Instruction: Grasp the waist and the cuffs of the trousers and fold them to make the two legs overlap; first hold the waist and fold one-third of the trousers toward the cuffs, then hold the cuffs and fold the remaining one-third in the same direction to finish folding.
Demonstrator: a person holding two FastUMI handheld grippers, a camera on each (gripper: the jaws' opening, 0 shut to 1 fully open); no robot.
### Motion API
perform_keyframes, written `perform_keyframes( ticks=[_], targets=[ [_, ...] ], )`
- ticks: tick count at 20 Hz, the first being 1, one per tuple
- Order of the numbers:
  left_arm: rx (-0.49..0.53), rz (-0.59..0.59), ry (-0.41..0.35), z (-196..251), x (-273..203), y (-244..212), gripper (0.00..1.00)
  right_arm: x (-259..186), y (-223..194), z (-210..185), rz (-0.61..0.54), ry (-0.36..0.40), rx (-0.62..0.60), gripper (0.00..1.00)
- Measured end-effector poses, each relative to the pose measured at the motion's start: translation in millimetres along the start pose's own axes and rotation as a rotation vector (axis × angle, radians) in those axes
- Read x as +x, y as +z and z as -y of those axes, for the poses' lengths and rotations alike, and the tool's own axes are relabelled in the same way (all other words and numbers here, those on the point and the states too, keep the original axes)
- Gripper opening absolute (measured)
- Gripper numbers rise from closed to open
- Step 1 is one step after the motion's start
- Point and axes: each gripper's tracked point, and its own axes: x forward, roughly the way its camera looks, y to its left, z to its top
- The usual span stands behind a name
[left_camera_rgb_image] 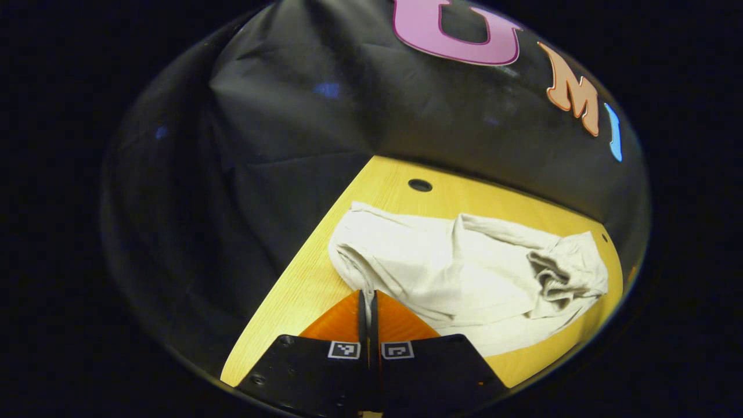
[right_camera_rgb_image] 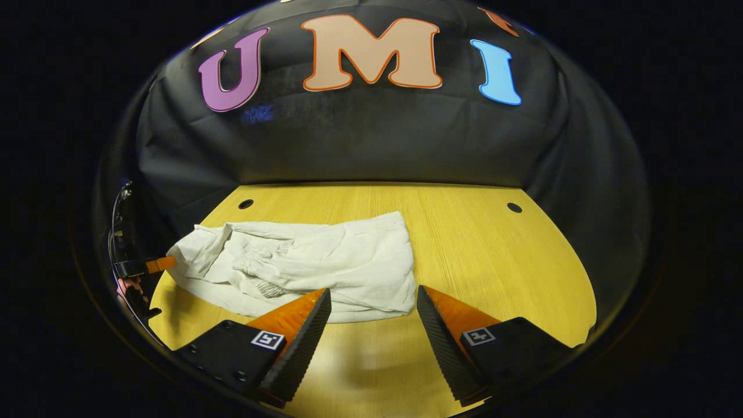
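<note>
Left gripper [left_camera_rgb_image: 367, 297] pinches the pale trousers [left_camera_rgb_image: 464, 267] at the table's [left_camera_rgb_image: 302, 290] left edge; right gripper [right_camera_rgb_image: 374, 302] is spread apart.

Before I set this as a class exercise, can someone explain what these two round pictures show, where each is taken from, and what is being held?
Each picture comes from a camera riding on a hand-held two-finger tool. A person works one tool in each hand; there is no robot arm. The left gripper view looks along the left tool, whose fingers are closed on a fold of the pale trousers. The right gripper view looks along the right tool, open and holding nothing, just short of the same trousers. These lie crumpled on a yellow wooden table.
</note>
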Motion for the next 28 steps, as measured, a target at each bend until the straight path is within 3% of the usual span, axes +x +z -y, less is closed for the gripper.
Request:
perform_keyframes(
  ticks=[9, 19, 23, 27, 28],
  targets=[
    [0.061, 0.133, -0.133, 147.7, -42.4, 76.6, 0.0, -2.8, 3.0, 55.5, 0.002, 0.05, 0.013, 0.96],
    [0.207, 0.181, -0.288, 333.4, -81.7, 103.3, 0.0, 7.8, 5.7, 116.7, 0.015, 0.065, 0.005, 0.96],
    [0.236, 0.17, -0.36, 391.3, -92.0, 89.0, 0.0, 2.1, 6.4, 131.2, 0.02, 0.075, 0.028, 0.96],
    [0.261, 0.102, -0.417, 429.9, -86.1, 41.2, 0.0, -7.4, 7.4, 142.1, 0.033, 0.083, 0.023, 0.97],
    [0.268, 0.078, -0.436, 436.3, -85.3, 27.7, 0.01, -11.4, 7.4, 143.0, 0.036, 0.085, 0.021, 0.93]
  ],
)
